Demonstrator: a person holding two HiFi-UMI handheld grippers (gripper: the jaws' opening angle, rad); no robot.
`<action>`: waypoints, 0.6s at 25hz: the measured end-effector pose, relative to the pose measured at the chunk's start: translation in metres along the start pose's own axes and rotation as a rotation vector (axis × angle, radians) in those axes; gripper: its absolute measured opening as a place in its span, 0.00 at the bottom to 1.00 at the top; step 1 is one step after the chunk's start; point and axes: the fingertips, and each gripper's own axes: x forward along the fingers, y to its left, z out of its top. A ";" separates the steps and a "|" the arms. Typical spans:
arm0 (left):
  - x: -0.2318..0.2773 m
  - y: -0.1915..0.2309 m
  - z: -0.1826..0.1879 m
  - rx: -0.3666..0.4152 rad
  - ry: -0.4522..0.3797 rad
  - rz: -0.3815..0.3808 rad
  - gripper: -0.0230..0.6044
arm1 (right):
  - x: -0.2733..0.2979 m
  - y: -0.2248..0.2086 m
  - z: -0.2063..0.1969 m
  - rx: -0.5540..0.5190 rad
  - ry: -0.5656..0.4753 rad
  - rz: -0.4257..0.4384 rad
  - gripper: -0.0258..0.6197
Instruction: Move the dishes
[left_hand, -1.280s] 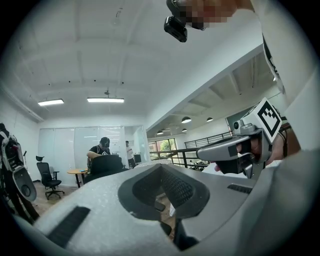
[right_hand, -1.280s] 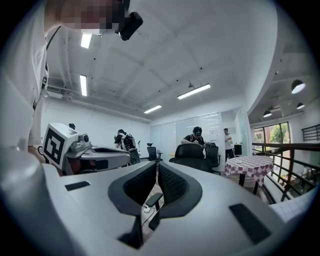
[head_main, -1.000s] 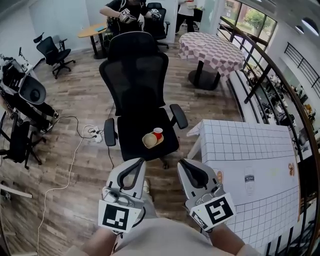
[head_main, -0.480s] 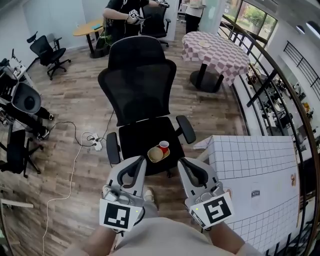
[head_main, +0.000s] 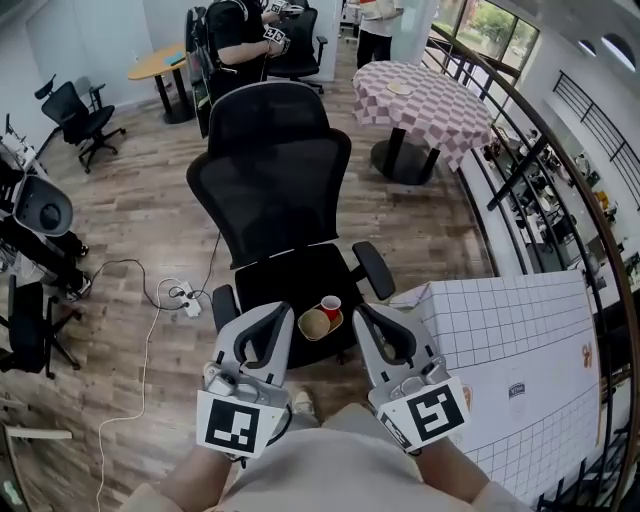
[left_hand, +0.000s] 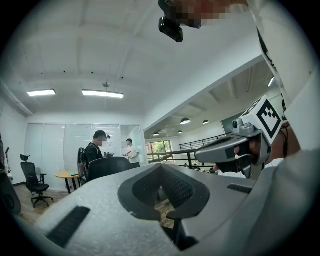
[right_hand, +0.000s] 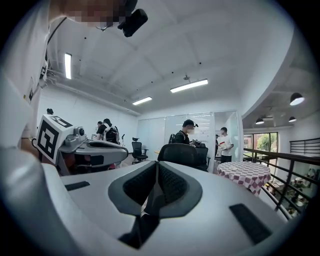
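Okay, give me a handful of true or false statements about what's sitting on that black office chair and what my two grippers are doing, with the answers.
1. A red cup stands on the seat of the black office chair. True.
2. The tan dish lies on the grid-patterned table. False: it lies on the chair seat, by the red cup.
3. The right gripper holds the red cup. False: its jaws are together with nothing between them, short of the cup.
4. The round table behind the chair has a checked cloth. True.
5. The left gripper is shut and empty. True.
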 end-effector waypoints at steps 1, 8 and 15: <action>0.005 -0.002 0.004 -0.009 0.002 0.001 0.06 | 0.000 -0.005 0.004 0.000 0.003 0.004 0.08; 0.027 -0.001 0.008 -0.030 0.000 0.044 0.06 | 0.008 -0.025 0.006 -0.006 -0.004 0.047 0.09; 0.024 0.009 -0.002 -0.051 0.013 0.084 0.06 | 0.023 -0.021 -0.001 -0.005 -0.001 0.101 0.08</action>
